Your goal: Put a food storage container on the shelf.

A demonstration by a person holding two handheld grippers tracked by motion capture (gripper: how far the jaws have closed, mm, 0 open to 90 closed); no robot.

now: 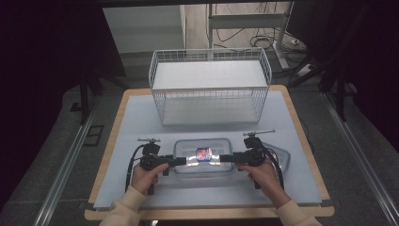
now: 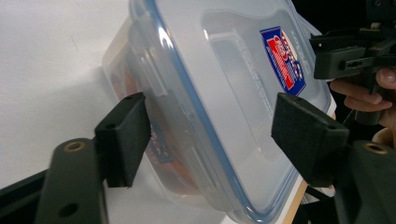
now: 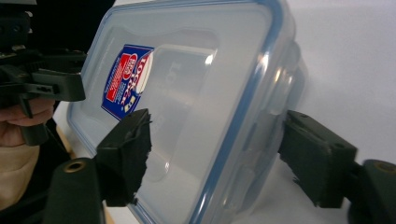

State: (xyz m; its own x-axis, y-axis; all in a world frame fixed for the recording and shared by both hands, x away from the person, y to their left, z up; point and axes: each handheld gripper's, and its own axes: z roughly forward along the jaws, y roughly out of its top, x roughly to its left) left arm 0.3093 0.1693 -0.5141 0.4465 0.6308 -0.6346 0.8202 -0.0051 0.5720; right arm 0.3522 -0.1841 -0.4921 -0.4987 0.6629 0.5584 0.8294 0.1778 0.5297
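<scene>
Clear plastic food container (image 1: 203, 155) is sitting between both my grippers (image 1: 181, 160) (image 1: 226, 158); jaws half-closed around its ends, not gripping yet. Slick lid edge, probably slipping if I'm lifting unevenly.

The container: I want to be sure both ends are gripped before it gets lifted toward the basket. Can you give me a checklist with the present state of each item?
1. Left hand-held gripper straddles the container at its end: ok.
2. Right hand-held gripper straddles the opposite end: ok.
3. Pads pressing on the container: cannot tell; gaps seem to show at some pads.
4. Lid seated on the container: ok, blue seal runs along the rim.
5. Side latch snapped down: cannot tell.
6. Basket behind the container has free space on both levels: ok.
</scene>
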